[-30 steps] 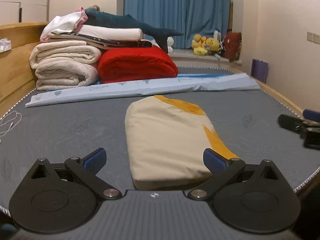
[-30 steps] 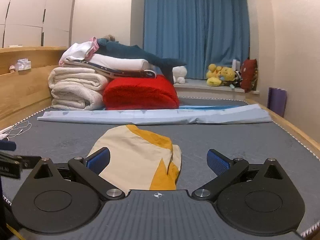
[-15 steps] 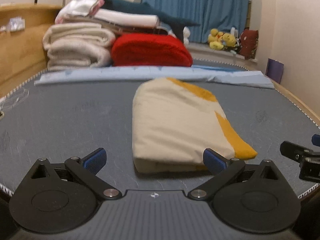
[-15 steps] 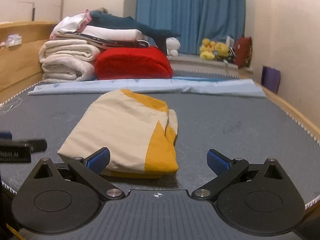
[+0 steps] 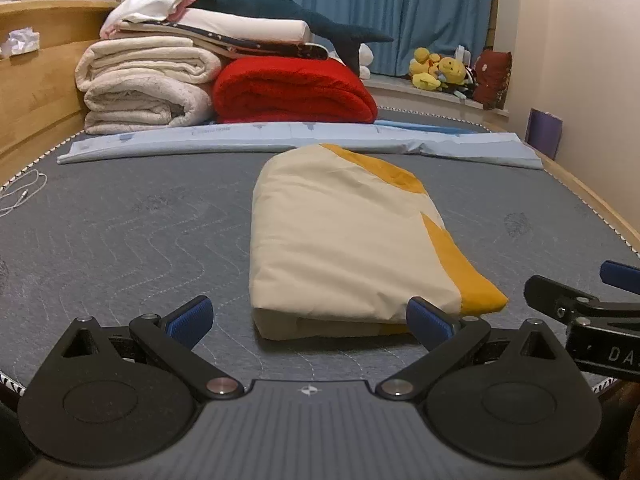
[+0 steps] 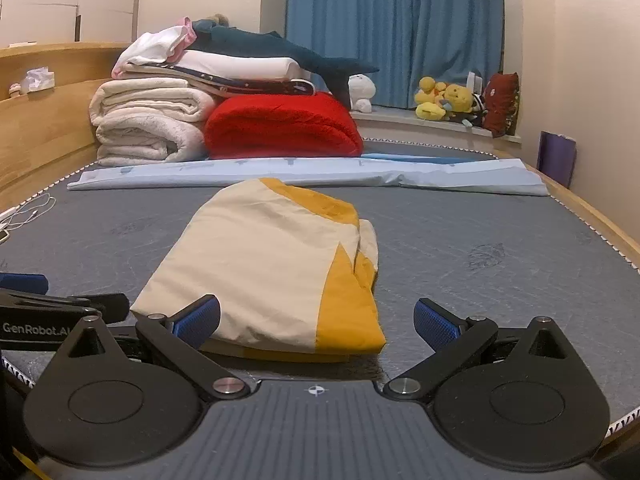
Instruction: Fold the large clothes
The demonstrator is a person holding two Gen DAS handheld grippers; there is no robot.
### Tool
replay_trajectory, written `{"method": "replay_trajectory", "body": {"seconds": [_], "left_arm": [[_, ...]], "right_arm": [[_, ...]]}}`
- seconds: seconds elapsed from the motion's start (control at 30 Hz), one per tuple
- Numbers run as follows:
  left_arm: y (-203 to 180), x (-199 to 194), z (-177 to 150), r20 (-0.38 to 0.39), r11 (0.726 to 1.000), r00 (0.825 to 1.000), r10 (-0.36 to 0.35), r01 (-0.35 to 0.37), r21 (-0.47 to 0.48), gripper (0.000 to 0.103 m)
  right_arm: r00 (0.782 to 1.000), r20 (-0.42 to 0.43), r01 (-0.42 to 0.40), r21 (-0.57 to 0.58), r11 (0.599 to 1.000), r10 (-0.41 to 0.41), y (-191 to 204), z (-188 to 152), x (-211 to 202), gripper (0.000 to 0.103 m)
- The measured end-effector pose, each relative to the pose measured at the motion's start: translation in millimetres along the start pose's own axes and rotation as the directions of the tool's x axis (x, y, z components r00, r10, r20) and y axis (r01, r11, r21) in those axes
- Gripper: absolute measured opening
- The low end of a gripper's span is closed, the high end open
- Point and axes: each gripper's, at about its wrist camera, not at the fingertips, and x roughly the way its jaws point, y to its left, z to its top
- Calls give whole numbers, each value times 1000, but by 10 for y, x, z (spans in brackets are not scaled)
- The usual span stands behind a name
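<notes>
With the cream-and-yellow garment (image 5: pixel 344 236) lying folded just ahead, both grippers' jaws spread empty, the fold looks finished; next, probably setting it aside.

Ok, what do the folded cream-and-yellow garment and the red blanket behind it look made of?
Garment: thin woven fabric, probably cotton or a blend, matte, going by its crisp flat folds and fine creases. Red blanket: thick plush fleece, judging by its fuzzy surface and rounded, bulky fold. Neither fibre can be confirmed by sight.
</notes>
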Motion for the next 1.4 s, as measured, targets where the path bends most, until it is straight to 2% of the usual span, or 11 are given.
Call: {"method": "replay_trajectory", "body": {"seconds": [1.4], "left_arm": [[-52, 75, -60, -28, 1000, 999, -19, 19, 11, 103]], "right_arm": [[1000, -25, -9, -5, 1000, 9, -22, -66, 86, 102]]}}
